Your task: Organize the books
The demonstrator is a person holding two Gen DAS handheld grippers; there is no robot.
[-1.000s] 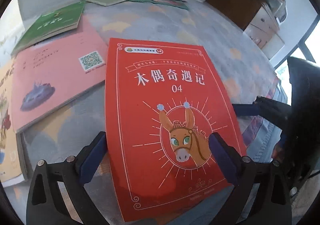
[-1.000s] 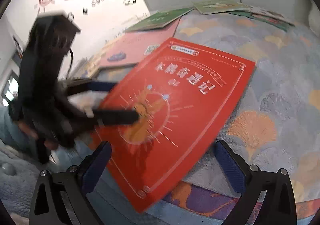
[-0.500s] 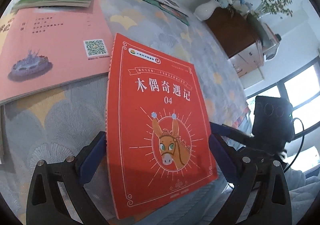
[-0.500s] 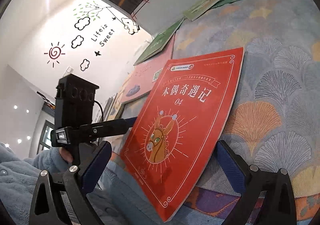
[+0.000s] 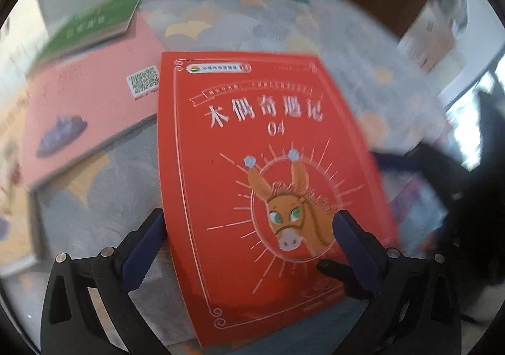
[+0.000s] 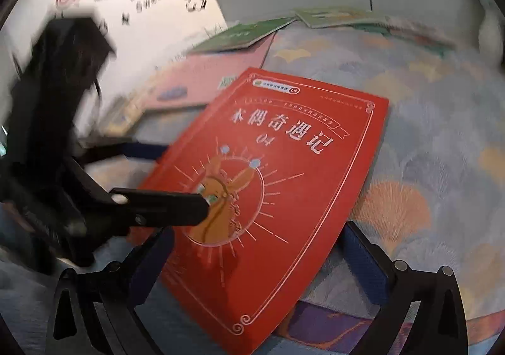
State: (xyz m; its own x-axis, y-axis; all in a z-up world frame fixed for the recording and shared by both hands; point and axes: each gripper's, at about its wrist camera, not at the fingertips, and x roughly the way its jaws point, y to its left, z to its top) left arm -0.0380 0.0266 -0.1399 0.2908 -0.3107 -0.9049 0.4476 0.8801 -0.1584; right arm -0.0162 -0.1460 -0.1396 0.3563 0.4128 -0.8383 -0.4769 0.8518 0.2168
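One red book [image 5: 268,190], one pink book [image 5: 85,115]. Green books [image 5: 91,26]: perhaps three, blurred. Two grippers: left gripper [image 5: 249,228], right gripper [image 6: 255,244].

my left gripper [image 5: 249,228] is opening around the flat red donkey book [image 5: 252,184]. the pink book [image 5: 88,121] blocks the left side. the soft patterned blanket [image 6: 442,134] on the right is free.
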